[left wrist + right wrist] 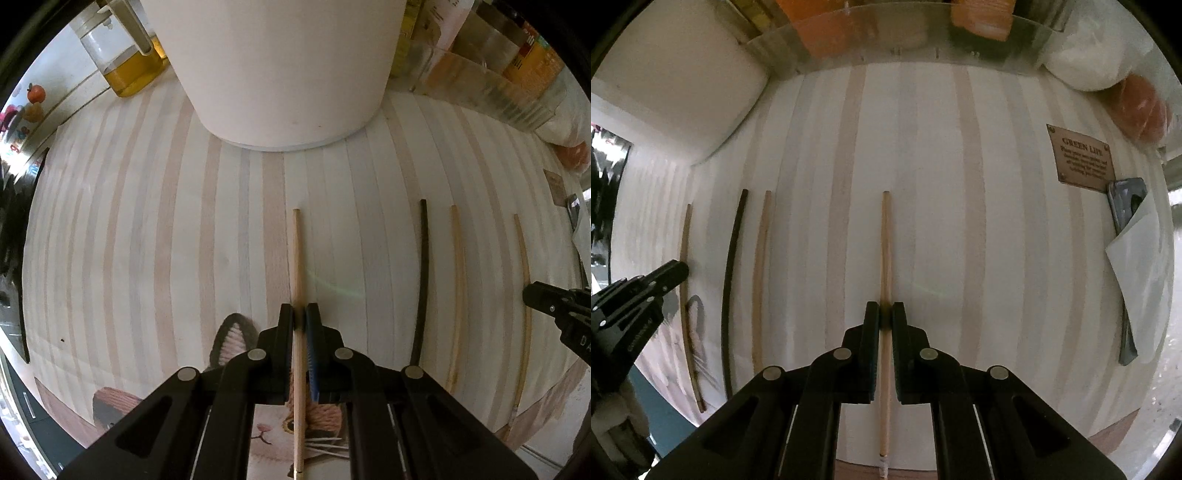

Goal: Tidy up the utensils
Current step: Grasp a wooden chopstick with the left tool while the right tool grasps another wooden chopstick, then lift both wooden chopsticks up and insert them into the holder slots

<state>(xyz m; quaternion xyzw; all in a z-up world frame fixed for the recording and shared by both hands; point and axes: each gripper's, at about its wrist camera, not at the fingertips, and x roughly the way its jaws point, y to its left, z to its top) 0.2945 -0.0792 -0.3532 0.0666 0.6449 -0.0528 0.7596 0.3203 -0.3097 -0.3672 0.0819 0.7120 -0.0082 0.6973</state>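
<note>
Several chopsticks lie in parallel on a striped mat (147, 240). My left gripper (300, 317) is shut on a light wooden chopstick (297, 258) that points toward a large white container (277, 74). To its right lie a black chopstick (423, 273) and two more wooden ones (458, 280). My right gripper (885, 317) is shut on the rightmost wooden chopstick (885, 251). In the right wrist view the black chopstick (733, 266) and a wooden one (761, 273) lie to the left, with the left gripper (670, 273) at the left edge.
A glass jug of yellow liquid (125, 62) stands at the back left. A clear rack with packets (886, 44) lines the back. A small wooden sign (1080, 157) and a grey tool under white paper (1126, 236) lie at the right. A cat-pattern mat (236, 339) lies underneath.
</note>
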